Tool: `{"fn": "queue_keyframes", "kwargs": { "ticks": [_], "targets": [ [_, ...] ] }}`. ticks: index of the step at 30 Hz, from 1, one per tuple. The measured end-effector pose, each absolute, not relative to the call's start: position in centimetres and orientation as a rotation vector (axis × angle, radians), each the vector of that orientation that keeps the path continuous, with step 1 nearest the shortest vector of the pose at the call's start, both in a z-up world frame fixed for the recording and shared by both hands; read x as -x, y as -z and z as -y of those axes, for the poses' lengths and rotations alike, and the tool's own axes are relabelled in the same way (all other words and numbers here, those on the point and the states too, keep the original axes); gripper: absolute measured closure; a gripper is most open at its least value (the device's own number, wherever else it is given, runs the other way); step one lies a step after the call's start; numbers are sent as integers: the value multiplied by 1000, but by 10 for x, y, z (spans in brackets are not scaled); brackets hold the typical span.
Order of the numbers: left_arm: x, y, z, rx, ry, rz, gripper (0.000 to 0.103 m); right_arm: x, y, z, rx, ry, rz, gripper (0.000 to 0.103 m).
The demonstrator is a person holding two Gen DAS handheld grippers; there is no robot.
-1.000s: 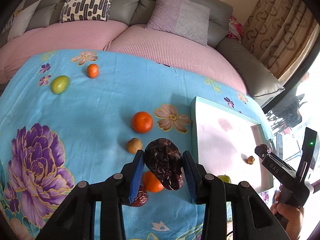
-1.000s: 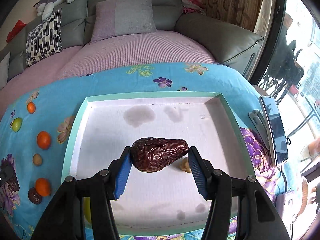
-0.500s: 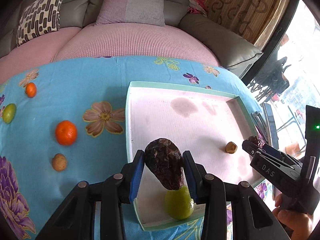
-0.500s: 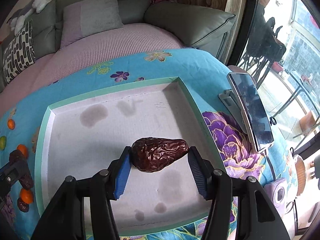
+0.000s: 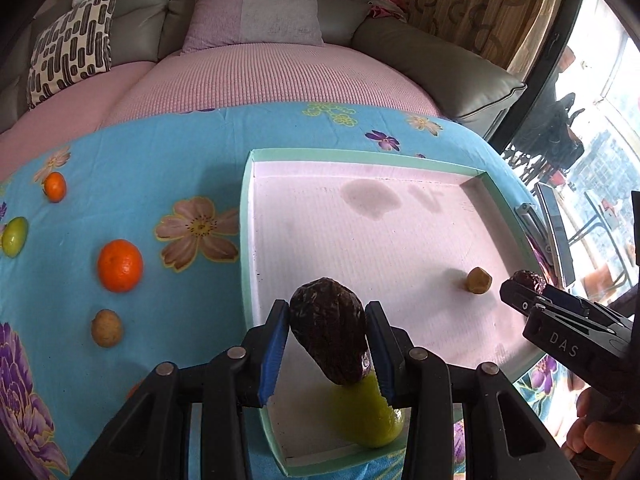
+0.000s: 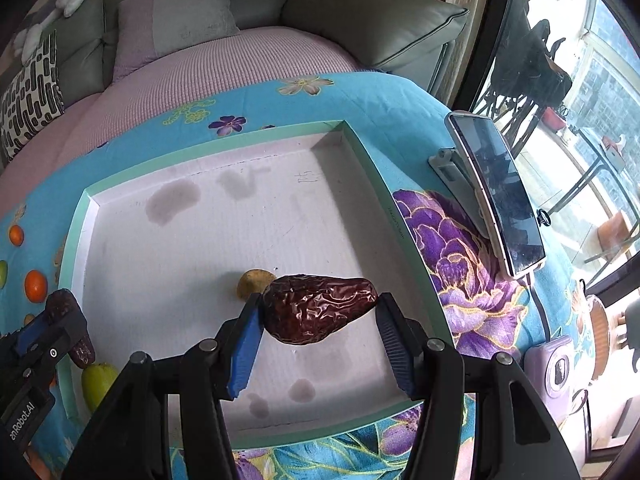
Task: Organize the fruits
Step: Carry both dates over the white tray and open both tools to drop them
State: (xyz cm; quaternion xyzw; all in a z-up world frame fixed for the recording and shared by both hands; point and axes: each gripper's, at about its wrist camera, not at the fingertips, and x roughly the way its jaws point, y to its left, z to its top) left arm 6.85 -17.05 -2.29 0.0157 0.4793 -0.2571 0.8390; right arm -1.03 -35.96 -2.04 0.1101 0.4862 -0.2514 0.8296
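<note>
- The date (image 6: 318,307) between the right gripper (image 6: 319,344) pads is wrinkled and glossy brown.
- The grippers' arms look like matt black plastic, with blue ribbed pads (image 5: 273,346).
- The tray (image 5: 245,240) ahead has a matt, stained floor with fine ridges.
- The tablecloth (image 5: 152,168) is printed cloth.
- The orange (image 5: 119,265) left of the left gripper (image 5: 327,347) has a dimpled, slightly shiny skin.
- The phone (image 6: 498,196) to the right has a glossy screen.

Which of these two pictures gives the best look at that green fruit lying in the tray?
The left wrist view: the green fruit lies in the tray's near corner, though the dark date held by the left gripper covers its top. The right wrist view shows it small at the edge.
</note>
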Motion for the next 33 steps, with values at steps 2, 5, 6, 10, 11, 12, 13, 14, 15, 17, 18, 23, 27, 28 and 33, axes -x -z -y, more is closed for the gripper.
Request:
{"fn": "queue_keyframes", "kwargs": {
  "ticks": [2,5,6,10,11,12,13,14,15,17,18,23,27,28,33],
  "targets": [
    [-69,25,170,-35,539,-1018,62,10,21,359,-234,532,-1036,44],
    [-70,28,170,-38,533,-1023,62,10,21,358,-231,526,-1037,44],
    [-70,28,169,-41,530,-1024,62,10,21,358,-230,525,-1040,44],
    [-71,32,171,-48,523,-1033,62,8,27,358,-228,525,-1066,44],
    [-71,32,171,-51,521,-1035,62,7,29,358,-226,524,-1075,44],
    [-71,33,171,-51,520,-1038,62,6,31,357,-224,522,-1084,44],
    [-72,33,170,-50,519,-1038,62,5,33,356,-221,518,-1095,44],
    [-72,33,170,-51,520,-1039,62,4,35,355,-216,515,-1104,44],
    [-71,33,170,-52,520,-1038,62,3,37,353,-212,513,-1112,44],
    [-71,33,171,-54,519,-1038,62,1,40,351,-203,507,-1125,44],
    [-71,33,171,-55,519,-1039,62,0,41,350,-200,506,-1131,44],
    [-71,33,172,-55,520,-1042,62,-3,46,346,-182,501,-1149,44],
    [-72,32,171,-58,518,-1050,61,-4,46,345,-179,501,-1150,44],
    [-72,32,170,-56,518,-1054,61,-5,46,345,-180,501,-1150,44],
    [-71,27,166,-37,528,-1070,60,-4,46,347,-183,505,-1147,42]
  ]
}}
